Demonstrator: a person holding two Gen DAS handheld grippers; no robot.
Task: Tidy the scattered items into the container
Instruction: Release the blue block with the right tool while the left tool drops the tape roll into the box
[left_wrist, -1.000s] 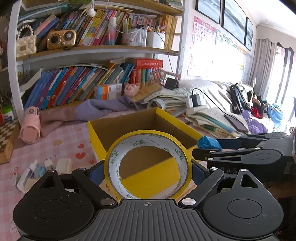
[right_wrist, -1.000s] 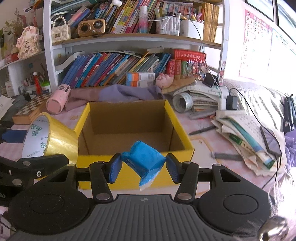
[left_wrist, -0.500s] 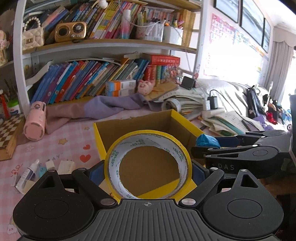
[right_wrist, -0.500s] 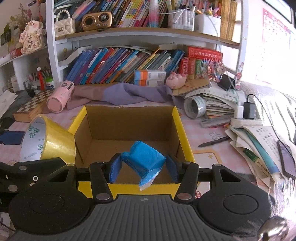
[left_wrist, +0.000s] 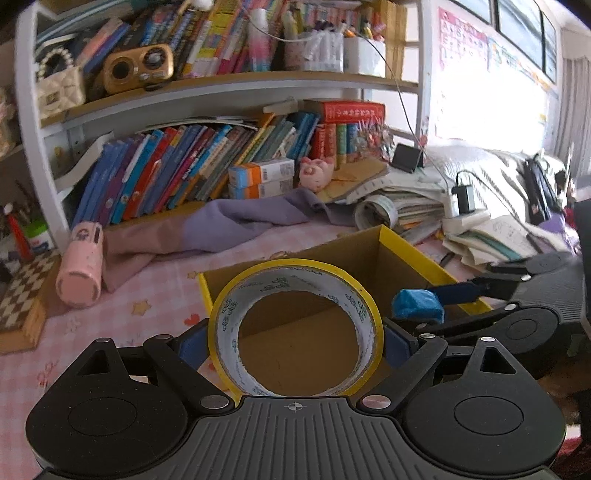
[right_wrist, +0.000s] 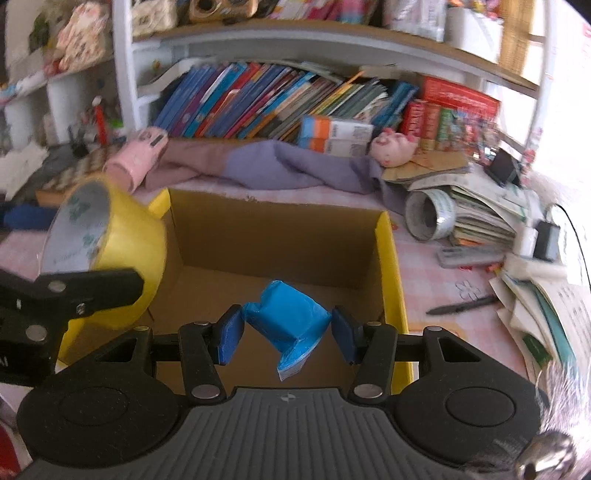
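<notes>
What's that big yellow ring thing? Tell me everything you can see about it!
It is a wide roll of yellow tape, shiny yellow outside, with a whitish inner core printed with small green marks and a big round hole through the middle. It stands on edge, clamped between the blue pads of the left gripper, which press on its two sides. It hangs above the near left corner of the open yellow cardboard box, not yet inside, and touches nothing else.
</notes>
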